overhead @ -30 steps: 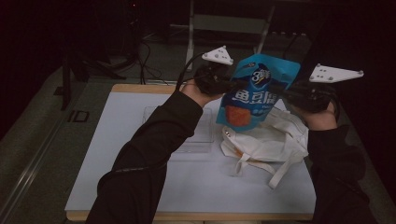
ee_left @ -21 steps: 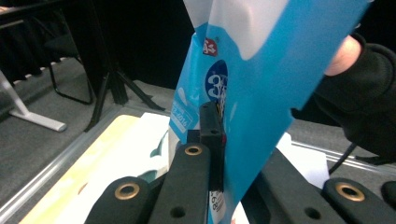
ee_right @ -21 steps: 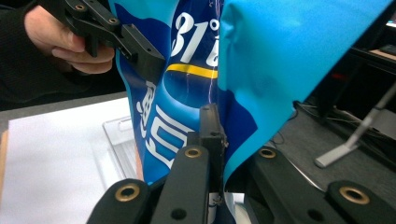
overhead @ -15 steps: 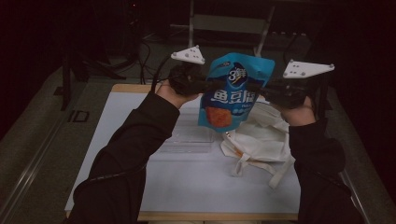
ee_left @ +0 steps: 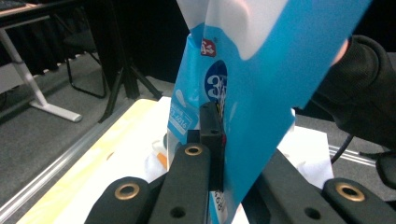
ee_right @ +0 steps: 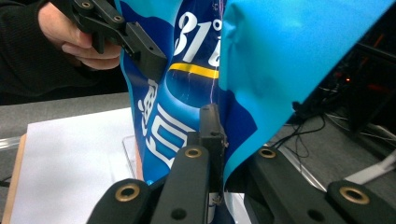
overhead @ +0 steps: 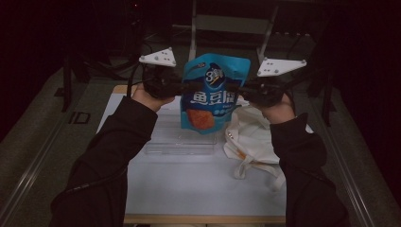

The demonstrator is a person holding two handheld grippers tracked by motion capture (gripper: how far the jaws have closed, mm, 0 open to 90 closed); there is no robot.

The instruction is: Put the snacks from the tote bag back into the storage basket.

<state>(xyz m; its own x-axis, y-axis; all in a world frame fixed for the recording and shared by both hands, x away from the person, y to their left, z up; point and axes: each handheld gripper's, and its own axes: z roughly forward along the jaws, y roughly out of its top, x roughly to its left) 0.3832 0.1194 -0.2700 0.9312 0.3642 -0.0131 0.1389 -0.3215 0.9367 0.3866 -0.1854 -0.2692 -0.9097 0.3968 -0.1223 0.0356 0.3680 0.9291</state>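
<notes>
Blue foil crinkles between my two tools: the snack pouch (overhead: 213,94) hangs upright in the middle of the high view, lifted clear of the white tabletop (overhead: 189,184), its long axis running top to bottom with the white sealed edge uppermost and the orange picture low down. My left hand-held gripper (overhead: 176,87) comes in from the left of the frame and is clamped on the pouch's left edge, and my right hand-held gripper (overhead: 242,90) comes in from the right and is clamped on the opposite edge at about the same height. In the left gripper view the jaws are pinched shut on the blue film just right of centre, and in the right gripper view my own jaws bite the film the same way while the other tool holds the pouch in the upper left of that frame. So the pouch lies straight between the two tools, each one equally near it, neither with any reach left to make. Below and right of the pouch in the high view lies a cream cloth tote bag (overhead: 253,137), slumped flat on the tabletop, and below and left sits a clear plastic tray (overhead: 177,139). As I judge it, the coming move turns on the bag lying down and to the right, nearer my right hand, so the pouch would have to travel that way, bottom first.
</notes>
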